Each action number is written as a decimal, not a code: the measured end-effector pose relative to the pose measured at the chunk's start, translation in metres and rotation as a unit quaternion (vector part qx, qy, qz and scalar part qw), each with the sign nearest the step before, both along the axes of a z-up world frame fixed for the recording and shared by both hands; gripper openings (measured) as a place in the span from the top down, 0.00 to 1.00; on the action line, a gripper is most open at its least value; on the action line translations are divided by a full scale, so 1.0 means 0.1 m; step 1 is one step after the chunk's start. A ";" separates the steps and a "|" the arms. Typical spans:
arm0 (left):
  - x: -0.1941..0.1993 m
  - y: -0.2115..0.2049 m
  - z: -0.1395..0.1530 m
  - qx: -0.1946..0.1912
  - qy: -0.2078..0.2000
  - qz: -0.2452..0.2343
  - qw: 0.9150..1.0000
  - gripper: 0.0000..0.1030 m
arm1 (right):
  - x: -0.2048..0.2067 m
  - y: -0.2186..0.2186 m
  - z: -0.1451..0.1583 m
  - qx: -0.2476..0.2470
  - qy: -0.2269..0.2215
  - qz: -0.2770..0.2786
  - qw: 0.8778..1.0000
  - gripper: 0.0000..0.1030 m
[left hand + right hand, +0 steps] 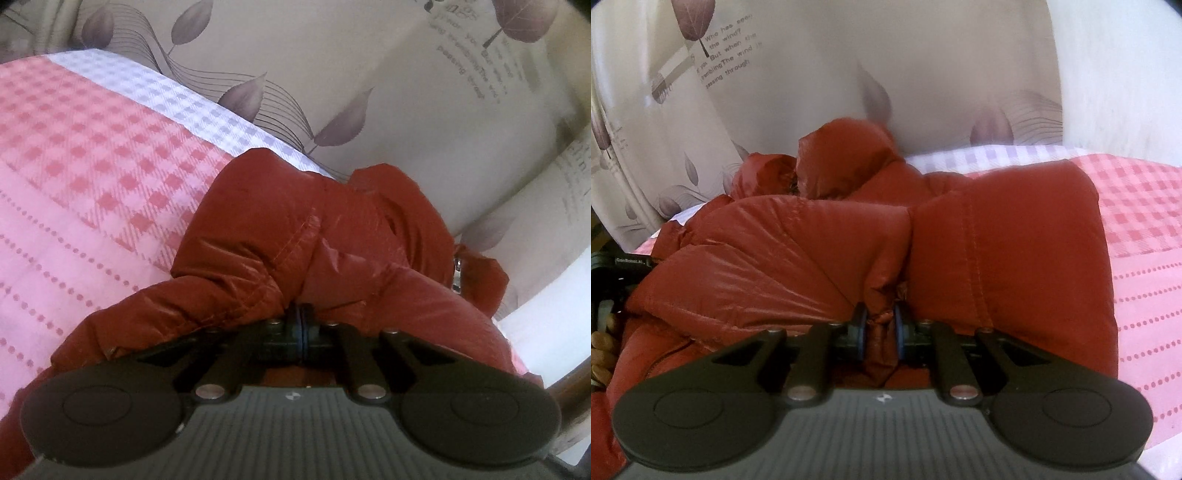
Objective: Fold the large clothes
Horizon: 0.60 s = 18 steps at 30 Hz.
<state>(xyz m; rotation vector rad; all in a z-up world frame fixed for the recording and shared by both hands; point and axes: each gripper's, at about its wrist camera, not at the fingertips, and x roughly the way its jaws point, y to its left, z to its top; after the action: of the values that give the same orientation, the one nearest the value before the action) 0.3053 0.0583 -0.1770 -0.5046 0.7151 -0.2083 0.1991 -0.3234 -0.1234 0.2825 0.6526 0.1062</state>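
Observation:
A red puffy jacket [332,229] lies bunched on a pink checked bedcover [92,166]. In the left wrist view my left gripper [301,314] has its jaws pressed together at the jacket's near edge, and creases in the fabric run into the tips. The right wrist view shows the jacket [997,240] folded into thick padded layers, hood end at the back. My right gripper [881,321] is shut on a wad of red fabric squeezed between its blue pads [862,325]. The jacket's near edge is hidden under both grippers.
Cream fabric with a leaf print and text [406,92] rises behind the bed [812,92]. A metal zipper pull [458,273] shows at the jacket's right side. A wooden rail [569,391] runs at the lower right. A person's fingers [600,350] show at the left edge.

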 end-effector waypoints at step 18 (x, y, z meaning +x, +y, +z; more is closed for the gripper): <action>-0.41 -0.98 0.89 0.138 -0.125 -0.093 0.978 0.74 | -0.11 0.19 0.99 -0.015 -0.106 0.025 0.994 0.76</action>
<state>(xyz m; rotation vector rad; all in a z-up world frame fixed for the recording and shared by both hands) 0.2648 -0.0399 -0.0876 -0.1415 0.5341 -0.3360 0.1885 -0.3041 -0.0246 0.2218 0.4499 0.1711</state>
